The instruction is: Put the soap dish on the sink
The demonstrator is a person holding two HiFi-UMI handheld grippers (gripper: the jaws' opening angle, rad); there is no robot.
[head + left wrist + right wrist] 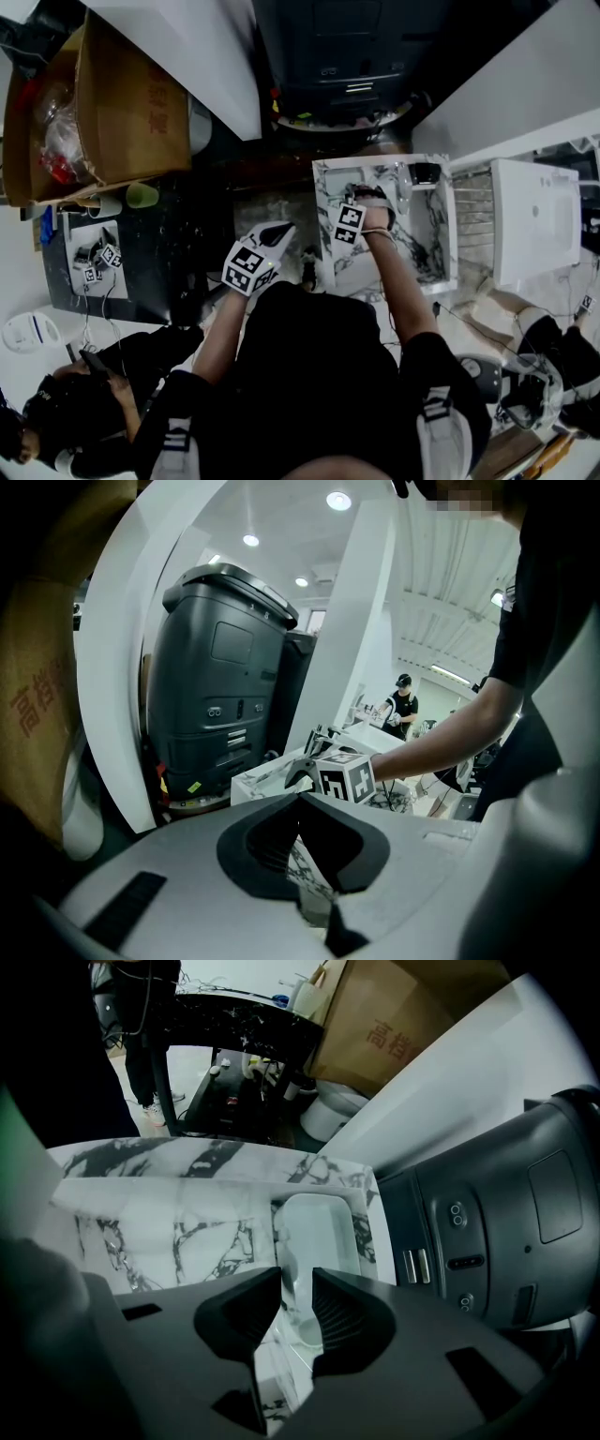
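Note:
A white rectangular soap dish (323, 1227) lies flat on the rim of the marble-patterned sink (169, 1232), at the corner beside a dark grey machine. My right gripper (296, 1279) points steeply down at the dish's near end. The dish's left wall runs between the jaws, and a gap shows beside the right pad, so the gripper is open. In the head view the right gripper (367, 199) hangs over the sink (427, 234) and hides the dish. My left gripper (281, 230) hovers left of the sink, its tips (300, 797) together, holding nothing. It looks toward the right gripper's marker cube (345, 780).
A dark grey machine (347, 56) stands just beyond the sink. A cardboard box (103, 103) and a green cup (141, 195) are at the left by a black table (122, 253). A white basin unit (534, 220) stands to the right. A person (84, 403) sits at lower left.

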